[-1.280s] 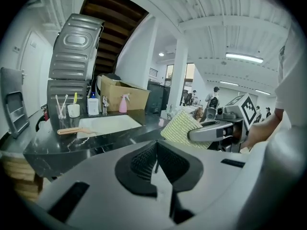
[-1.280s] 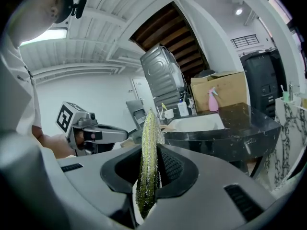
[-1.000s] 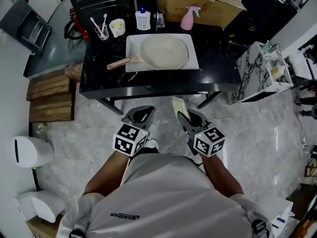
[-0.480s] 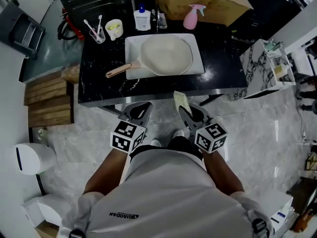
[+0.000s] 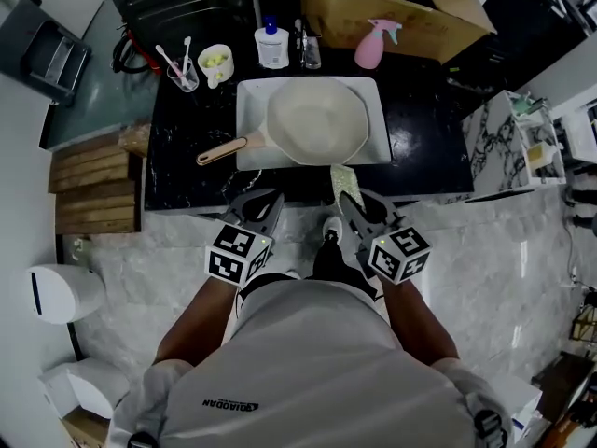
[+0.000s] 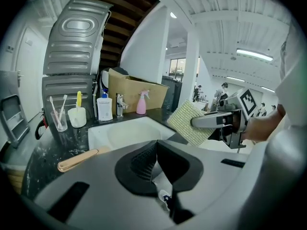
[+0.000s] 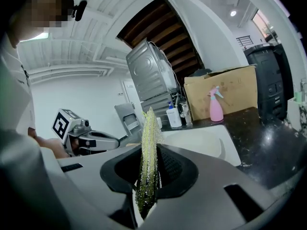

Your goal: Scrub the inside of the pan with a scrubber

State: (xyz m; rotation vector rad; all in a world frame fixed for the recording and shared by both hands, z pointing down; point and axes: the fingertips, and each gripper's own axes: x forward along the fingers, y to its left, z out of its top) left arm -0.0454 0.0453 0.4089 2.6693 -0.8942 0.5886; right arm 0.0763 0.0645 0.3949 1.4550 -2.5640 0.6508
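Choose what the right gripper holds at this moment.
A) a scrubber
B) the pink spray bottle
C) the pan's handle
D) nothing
A: the right gripper has its jaws shut on the scrubber, which stands edge-on between them, while the pan lies apart from it on the counter.

The left tongs [image 5: 270,201] and right tongs [image 5: 352,201] with scrubber [image 5: 344,181] have advanced to the counter [image 5: 424,147].
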